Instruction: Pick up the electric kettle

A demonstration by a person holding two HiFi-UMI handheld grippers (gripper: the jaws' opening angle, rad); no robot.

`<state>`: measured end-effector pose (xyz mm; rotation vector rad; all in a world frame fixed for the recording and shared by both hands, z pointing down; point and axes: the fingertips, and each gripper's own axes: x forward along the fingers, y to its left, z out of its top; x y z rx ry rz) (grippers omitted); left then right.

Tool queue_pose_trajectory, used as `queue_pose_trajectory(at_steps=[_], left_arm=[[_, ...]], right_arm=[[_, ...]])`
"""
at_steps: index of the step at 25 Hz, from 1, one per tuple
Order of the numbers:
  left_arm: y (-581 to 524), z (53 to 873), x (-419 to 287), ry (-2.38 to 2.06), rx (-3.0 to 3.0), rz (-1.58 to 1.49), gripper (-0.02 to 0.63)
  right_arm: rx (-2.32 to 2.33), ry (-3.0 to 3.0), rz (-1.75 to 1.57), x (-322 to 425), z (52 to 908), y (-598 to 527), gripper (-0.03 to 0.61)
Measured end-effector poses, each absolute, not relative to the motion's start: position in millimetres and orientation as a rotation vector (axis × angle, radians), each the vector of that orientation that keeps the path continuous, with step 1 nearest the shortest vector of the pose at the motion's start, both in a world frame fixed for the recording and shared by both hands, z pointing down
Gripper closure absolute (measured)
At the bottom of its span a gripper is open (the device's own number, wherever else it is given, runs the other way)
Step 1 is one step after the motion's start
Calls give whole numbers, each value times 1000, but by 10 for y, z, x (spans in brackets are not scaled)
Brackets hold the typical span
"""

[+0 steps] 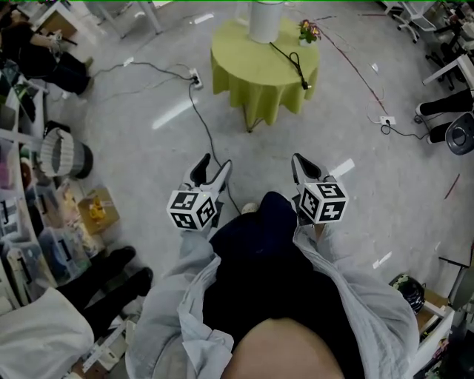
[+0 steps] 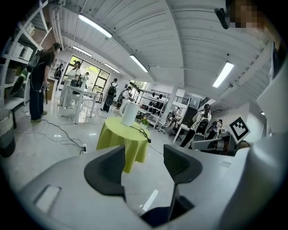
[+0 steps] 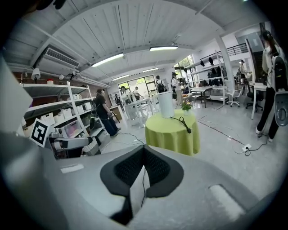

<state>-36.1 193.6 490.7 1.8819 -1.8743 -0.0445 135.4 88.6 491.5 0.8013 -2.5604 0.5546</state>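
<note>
Left gripper (image 1: 215, 163): jaws apart, empty. Right gripper (image 1: 298, 159): jaws closed on nothing. Both hover over the floor (image 1: 148, 133), well apart from the green-draped desk (image 1: 252, 70) ahead, where the white kettle (image 1: 265, 21) stands beside a plant (image 1: 307, 31).

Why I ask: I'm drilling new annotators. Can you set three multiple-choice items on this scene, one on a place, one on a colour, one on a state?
1. Where does the electric kettle stand?
A. on the floor
B. on the round table
C. on a shelf

2. What colour is the table's cloth?
A. yellow-green
B. red
C. blue

3. How do the jaws of the left gripper stand?
A. apart, nothing between them
B. pressed together
C. clamped on the kettle

Answers:
1 B: the head view shows it on the tabletop.
2 A: the drape reads yellow-green in every view.
3 A: the left gripper view shows its pads apart with only floor beyond.
</note>
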Motion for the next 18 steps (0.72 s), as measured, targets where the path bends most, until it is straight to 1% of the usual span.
queue_pose_trajectory(at_steps=[9,18], left_arm=[[1969,5095,-539,-1892,1787,-65,357],[1335,5019,-971,-1916,1790,-58,368]], right_arm=[[725,-2531,554,1133,5038,791,577],[695,-2556,519,665,4998,173,577]])
